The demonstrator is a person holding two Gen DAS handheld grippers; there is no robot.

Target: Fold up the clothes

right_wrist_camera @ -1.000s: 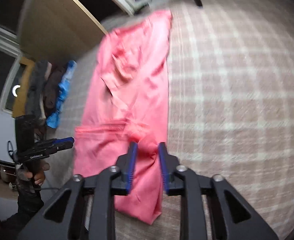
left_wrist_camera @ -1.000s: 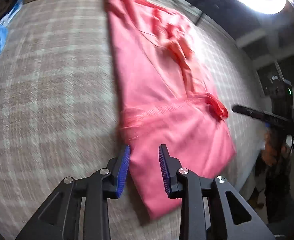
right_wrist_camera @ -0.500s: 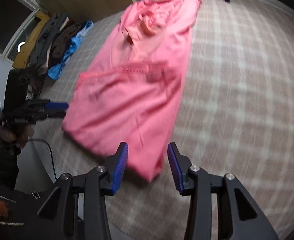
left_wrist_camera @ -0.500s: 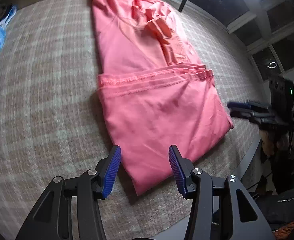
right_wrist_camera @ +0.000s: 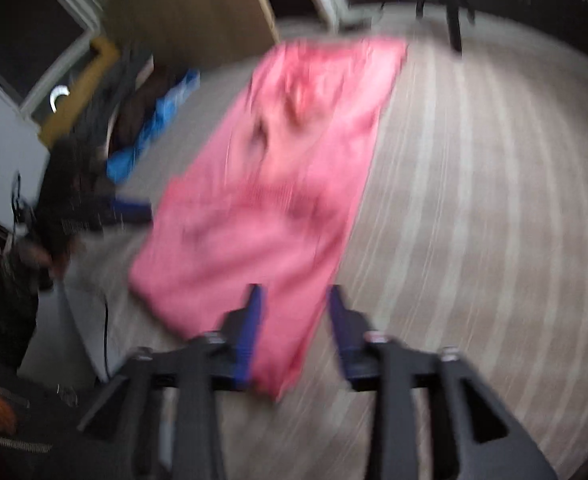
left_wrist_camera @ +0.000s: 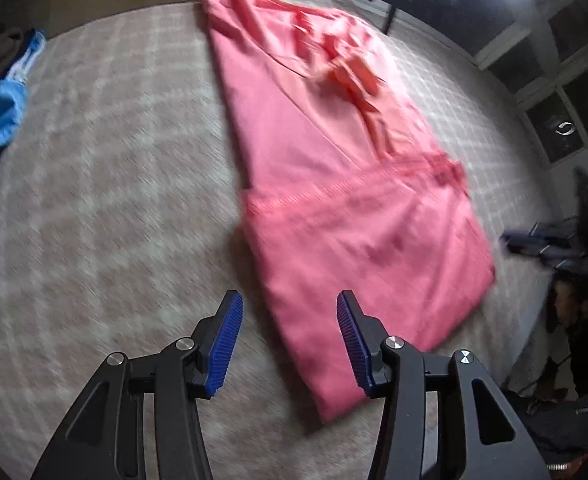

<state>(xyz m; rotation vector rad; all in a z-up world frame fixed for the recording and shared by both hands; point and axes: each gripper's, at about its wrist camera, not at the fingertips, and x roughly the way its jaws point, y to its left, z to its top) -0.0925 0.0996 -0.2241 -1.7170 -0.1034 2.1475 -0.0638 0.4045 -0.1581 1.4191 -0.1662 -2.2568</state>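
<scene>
A pink garment point(left_wrist_camera: 334, 184) lies flat on the checked grey tabletop point(left_wrist_camera: 113, 200), its near end folded back over itself with a hem line across the middle. My left gripper point(left_wrist_camera: 289, 340) is open and empty, above the garment's near left corner. The right gripper shows at the right edge of this view point(left_wrist_camera: 542, 240). In the blurred right wrist view the same garment point(right_wrist_camera: 261, 208) lies ahead. My right gripper point(right_wrist_camera: 294, 324) is open and empty over its near corner. The left gripper shows at the left there point(right_wrist_camera: 129, 212).
A pile of dark and blue clothes point(left_wrist_camera: 1, 120) lies at the table's far left, also in the right wrist view point(right_wrist_camera: 149, 128). A wooden board point(right_wrist_camera: 189, 12) stands behind the table. The table's near edge point(left_wrist_camera: 526, 320) runs close by the garment.
Both grippers let go of the garment's folded end and opened. They have pulled back towards the near edge. The fold now lies flat on the garment.
</scene>
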